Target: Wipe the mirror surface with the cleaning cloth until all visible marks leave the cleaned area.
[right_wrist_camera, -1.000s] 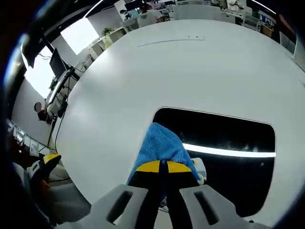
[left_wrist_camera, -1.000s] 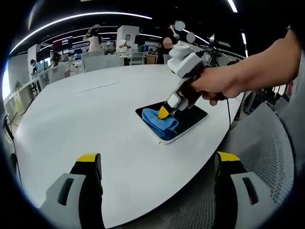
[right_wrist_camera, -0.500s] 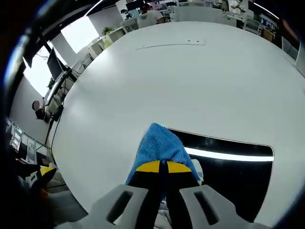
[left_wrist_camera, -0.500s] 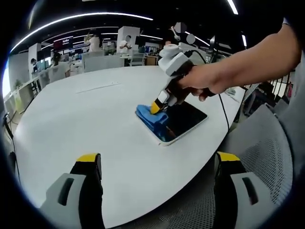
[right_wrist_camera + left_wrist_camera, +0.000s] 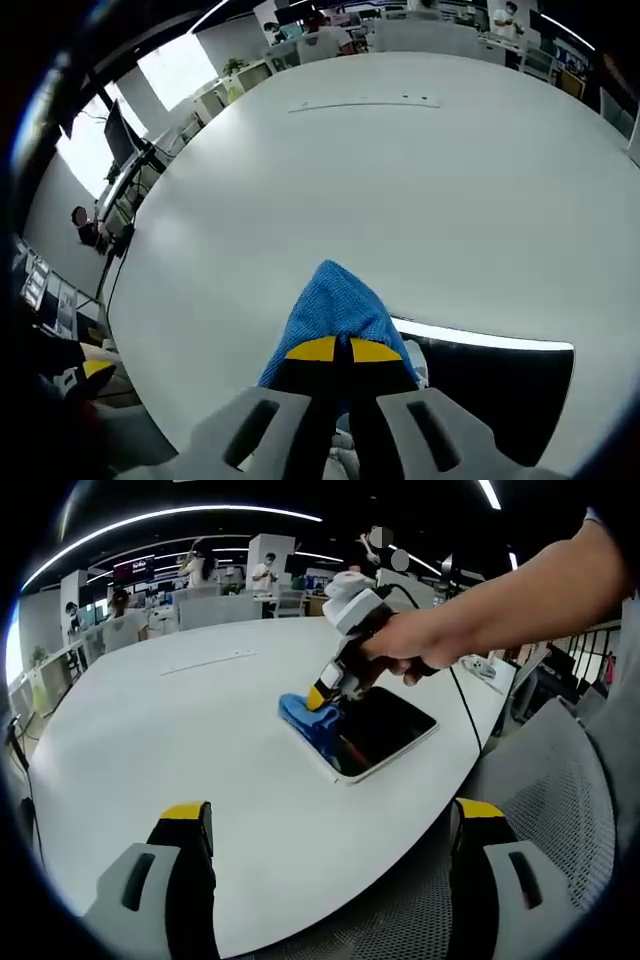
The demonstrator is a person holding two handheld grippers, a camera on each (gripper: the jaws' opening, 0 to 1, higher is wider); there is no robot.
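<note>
Left gripper view shows the mirror [image 5: 365, 730] lying flat near the tabletop [image 5: 180, 740] edge closest to the person, its long axis running away from that edge toward the tabletop's middle. The right tongs [image 5: 318, 695], clamped on the blue cloth [image 5: 305, 715], press it onto the mirror's far end, so the unwiped dark glass stretches from the cloth back toward the person. Right gripper view confirms this: the right tongs [image 5: 333, 351] pinch the cloth [image 5: 335, 305] at the mirror [image 5: 490, 385] border. The left tongs [image 5: 330, 825] hang wide apart, holding nothing, well short of the mirror; the right hand [image 5: 415, 645] is nearer.
</note>
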